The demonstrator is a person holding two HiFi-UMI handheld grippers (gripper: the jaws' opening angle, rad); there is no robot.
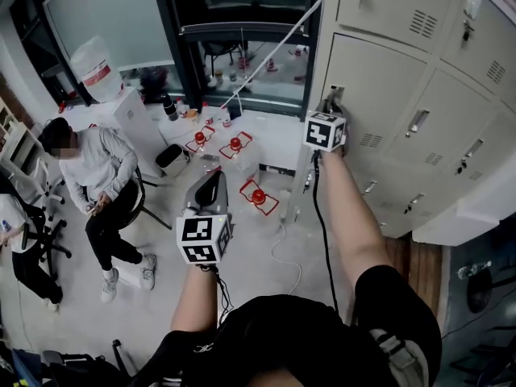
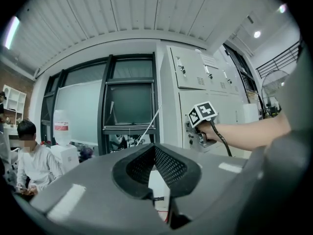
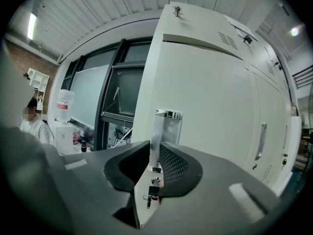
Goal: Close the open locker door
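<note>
Two in play: right hand-held gripper (image 1: 331, 103) is clamping the locker door (image 1: 379, 87) edge, upper right; left hand-held gripper (image 2: 154, 148) is hovering clenched, empty.

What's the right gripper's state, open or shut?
Shut on the door handle: both pads of the right gripper press its sides.

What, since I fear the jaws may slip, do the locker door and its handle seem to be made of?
Door: probably painted sheet metal, going by its smooth, even off-white coat with a dull sheen and its thin edge. Handle: seemingly polished or chromed metal. Its top edge shines bright and mirror-like, and the body below looks brushed silver.
</note>
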